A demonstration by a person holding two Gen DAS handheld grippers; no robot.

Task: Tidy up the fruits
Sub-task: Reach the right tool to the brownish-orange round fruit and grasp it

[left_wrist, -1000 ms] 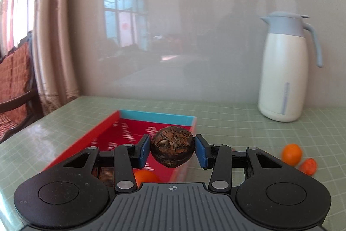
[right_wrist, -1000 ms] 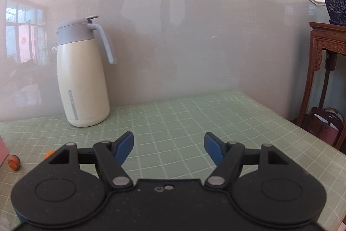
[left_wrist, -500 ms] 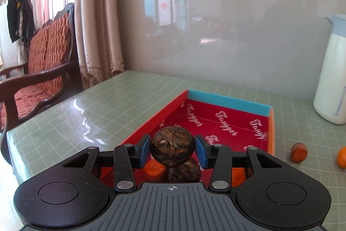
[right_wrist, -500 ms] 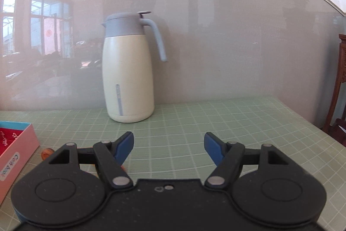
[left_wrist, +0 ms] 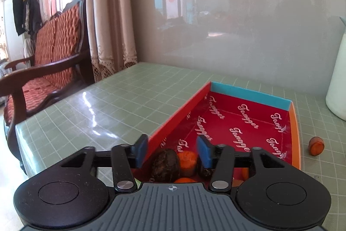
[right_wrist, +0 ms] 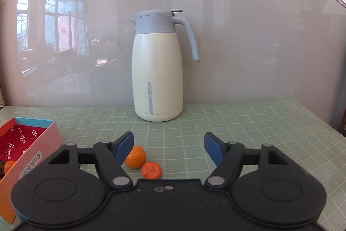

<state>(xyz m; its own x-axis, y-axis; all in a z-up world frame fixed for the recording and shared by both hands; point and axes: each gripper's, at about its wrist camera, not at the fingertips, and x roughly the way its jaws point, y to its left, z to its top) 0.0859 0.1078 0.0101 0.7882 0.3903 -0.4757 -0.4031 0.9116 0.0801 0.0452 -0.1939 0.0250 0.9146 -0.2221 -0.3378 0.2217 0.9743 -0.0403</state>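
Observation:
My left gripper [left_wrist: 172,152] is open and empty above the near end of the red box [left_wrist: 235,120]. Below it in the box lie a dark brown fruit [left_wrist: 165,165], an orange fruit [left_wrist: 187,162] and more fruit partly hidden by the fingers. One small orange fruit [left_wrist: 316,145] lies on the table right of the box. My right gripper [right_wrist: 168,147] is open and empty above the table. Two orange fruits [right_wrist: 135,156] [right_wrist: 151,170] lie just below and ahead of its left finger. The box [right_wrist: 32,145] shows at the left of the right wrist view.
A cream thermos jug with a grey lid [right_wrist: 159,66] stands at the back of the green gridded table [right_wrist: 237,122]; its edge shows in the left wrist view [left_wrist: 337,83]. A wooden chair with red cushions [left_wrist: 47,57] stands beyond the table's left edge.
My left gripper has opened and let the dark brown fruit drop into the box. My right gripper has swung left; the two orange fruits and the box have come into its view.

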